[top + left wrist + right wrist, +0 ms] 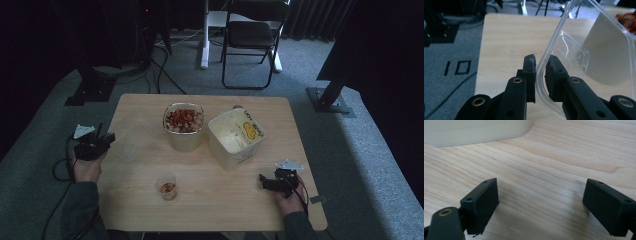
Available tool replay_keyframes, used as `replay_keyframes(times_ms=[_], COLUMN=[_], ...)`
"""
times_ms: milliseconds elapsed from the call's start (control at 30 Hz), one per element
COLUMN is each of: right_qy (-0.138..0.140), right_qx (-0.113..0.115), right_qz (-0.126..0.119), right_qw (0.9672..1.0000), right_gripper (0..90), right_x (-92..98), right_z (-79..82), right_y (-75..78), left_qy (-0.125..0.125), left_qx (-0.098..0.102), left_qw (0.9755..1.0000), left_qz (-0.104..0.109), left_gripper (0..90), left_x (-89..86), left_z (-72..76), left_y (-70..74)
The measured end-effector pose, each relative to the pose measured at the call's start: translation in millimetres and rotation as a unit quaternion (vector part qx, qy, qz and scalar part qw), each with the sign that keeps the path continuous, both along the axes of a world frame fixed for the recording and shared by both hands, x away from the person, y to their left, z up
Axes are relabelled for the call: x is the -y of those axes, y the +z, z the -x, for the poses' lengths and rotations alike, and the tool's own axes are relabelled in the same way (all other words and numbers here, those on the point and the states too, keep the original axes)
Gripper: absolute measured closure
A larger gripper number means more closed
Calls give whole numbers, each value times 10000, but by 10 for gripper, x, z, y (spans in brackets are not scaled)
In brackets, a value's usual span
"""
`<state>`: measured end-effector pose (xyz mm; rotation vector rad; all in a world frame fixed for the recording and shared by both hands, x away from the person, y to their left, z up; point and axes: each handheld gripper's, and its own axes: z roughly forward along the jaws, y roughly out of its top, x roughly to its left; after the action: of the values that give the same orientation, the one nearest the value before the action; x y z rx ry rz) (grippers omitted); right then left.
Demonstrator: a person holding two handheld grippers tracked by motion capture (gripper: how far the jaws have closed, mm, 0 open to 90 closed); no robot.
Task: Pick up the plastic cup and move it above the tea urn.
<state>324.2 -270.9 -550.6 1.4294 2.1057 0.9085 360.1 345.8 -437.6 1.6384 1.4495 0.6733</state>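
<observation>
Left tool point(540, 66) is clamping the clear plastic lid point(584, 50) by its rim; right tool point(540, 205) is resting with jaws apart above the desk point(554, 157).

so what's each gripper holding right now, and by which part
The left gripper is shut on the clear plastic lid, pinching its rim at a rounded corner. The right gripper is open over the table, holding nothing.
</observation>
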Motion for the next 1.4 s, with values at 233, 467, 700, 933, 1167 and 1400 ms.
replay_keyframes(times_ms=[233, 467, 700, 933, 1167, 1400], right_qy=[0, 1, 1, -1, 0, 4], right_qx=[0, 0, 1, 0, 1, 3], right_qz=[0, 0, 0, -3, -3, 1], right_qw=[10000, 10000, 10000, 10000, 10000, 10000], right_gripper=[128, 128, 128, 128, 128, 128], right_x=[0, 0, 0, 0, 0, 1], right_z=[0, 0, 0, 0, 0, -1], right_y=[0, 0, 0, 0, 0, 0], left_qy=[-88, -486, -936, -1416, -1661, -1925], left_qx=[253, 420, 556, 599, 604, 622], left_qw=[9996, 9977, 9939, 9875, 9835, 9786], left_qz=[-23, -216, -177, -359, -392, -384], left_gripper=[791, 790, 790, 790, 790, 790], left_x=[36, 226, 492, 827, 1044, 1313], left_z=[-35, -184, -339, -494, -582, -645], left_y=[269, 517, 693, 828, 906, 975])
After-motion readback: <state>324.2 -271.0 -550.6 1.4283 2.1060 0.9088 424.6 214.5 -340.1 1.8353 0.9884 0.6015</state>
